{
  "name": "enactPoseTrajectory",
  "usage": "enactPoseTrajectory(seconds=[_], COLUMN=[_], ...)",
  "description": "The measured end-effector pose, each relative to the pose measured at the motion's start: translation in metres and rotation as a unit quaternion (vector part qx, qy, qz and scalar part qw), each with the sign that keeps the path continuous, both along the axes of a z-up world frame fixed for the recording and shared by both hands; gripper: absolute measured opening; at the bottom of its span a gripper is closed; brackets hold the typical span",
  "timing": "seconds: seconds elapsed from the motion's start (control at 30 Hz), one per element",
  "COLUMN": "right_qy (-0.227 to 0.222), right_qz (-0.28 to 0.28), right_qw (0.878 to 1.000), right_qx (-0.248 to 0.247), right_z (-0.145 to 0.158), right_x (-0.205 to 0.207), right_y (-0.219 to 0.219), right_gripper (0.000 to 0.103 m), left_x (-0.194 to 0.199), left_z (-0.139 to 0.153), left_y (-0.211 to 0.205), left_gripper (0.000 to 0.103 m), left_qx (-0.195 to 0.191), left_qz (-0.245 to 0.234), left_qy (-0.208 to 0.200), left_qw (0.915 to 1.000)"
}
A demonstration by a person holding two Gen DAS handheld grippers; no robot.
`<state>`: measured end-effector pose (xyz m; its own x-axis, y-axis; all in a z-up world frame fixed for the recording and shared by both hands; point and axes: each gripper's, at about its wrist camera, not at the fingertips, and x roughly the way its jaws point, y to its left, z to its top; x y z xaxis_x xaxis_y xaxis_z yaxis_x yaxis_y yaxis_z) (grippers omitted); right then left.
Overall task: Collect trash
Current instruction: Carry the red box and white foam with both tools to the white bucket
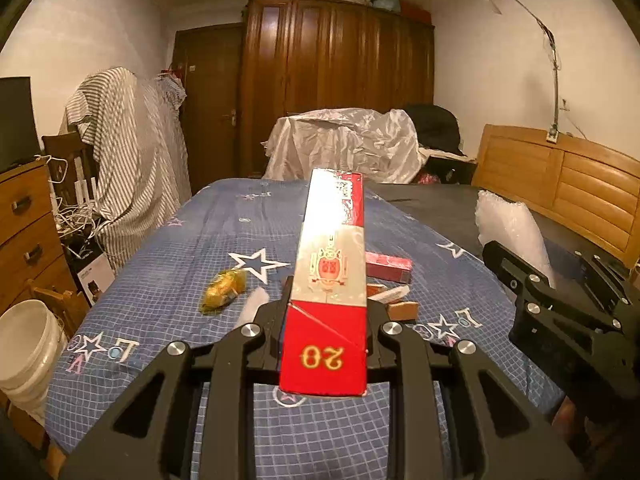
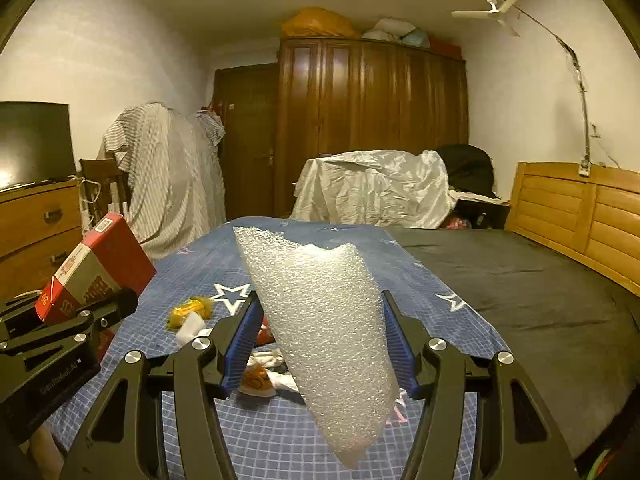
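Both pieces are lifted above the bed (image 1: 168, 292): the left hand-held gripper (image 1: 326, 312) clamps the red carton (image 1: 330, 256), the right hand-held gripper (image 2: 318, 336) pinches the foam sheet (image 2: 320, 320), so carrying comes next, probably to the white bucket (image 1: 28, 344) beside the bed.

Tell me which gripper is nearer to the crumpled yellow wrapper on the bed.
Left. The left gripper is just right of the crumpled yellow wrapper; the right gripper is farther right.

Bed (image 1: 168, 280) — yellow wrapper (image 1: 222, 290), pink box (image 1: 388, 266), perhaps tissue scraps (image 2: 276, 360).
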<state>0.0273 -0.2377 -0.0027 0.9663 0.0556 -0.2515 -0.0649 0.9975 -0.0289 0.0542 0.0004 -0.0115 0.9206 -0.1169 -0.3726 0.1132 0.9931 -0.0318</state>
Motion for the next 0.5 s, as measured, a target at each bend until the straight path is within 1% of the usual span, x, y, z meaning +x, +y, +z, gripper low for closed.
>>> enactPoseTrajectory(seconds=[0.13, 0.23, 0.33, 0.5], right_qy=[0.0, 0.001, 0.001, 0.01], right_qz=[0.035, 0.066, 0.104, 0.161], right_qw=[0.999, 0.998, 0.995, 0.987], right_qx=[-0.002, -0.003, -0.007, -0.011], right_z=[0.012, 0.023, 0.034, 0.051], right_x=[0.012, 0.024, 0.035, 0.055], right_y=[0.027, 0.055, 0.096, 0.167], right_gripper=[0.06, 0.06, 0.06, 0.06], left_x=[0.0, 0.003, 0.004, 0.005], left_z=[0.007, 0.013, 0.019, 0.031], left_y=[0.023, 0.055, 0.084, 0.146], left_gripper=[0.022, 0.022, 0.022, 0.022], left_qx=[-0.002, -0.003, -0.003, -0.009], left_qz=[0.025, 0.056, 0.083, 0.137], left_qy=[-0.003, 0.0, 0.0, 0.003], left_qw=[0.9997, 0.9984, 0.9965, 0.9905])
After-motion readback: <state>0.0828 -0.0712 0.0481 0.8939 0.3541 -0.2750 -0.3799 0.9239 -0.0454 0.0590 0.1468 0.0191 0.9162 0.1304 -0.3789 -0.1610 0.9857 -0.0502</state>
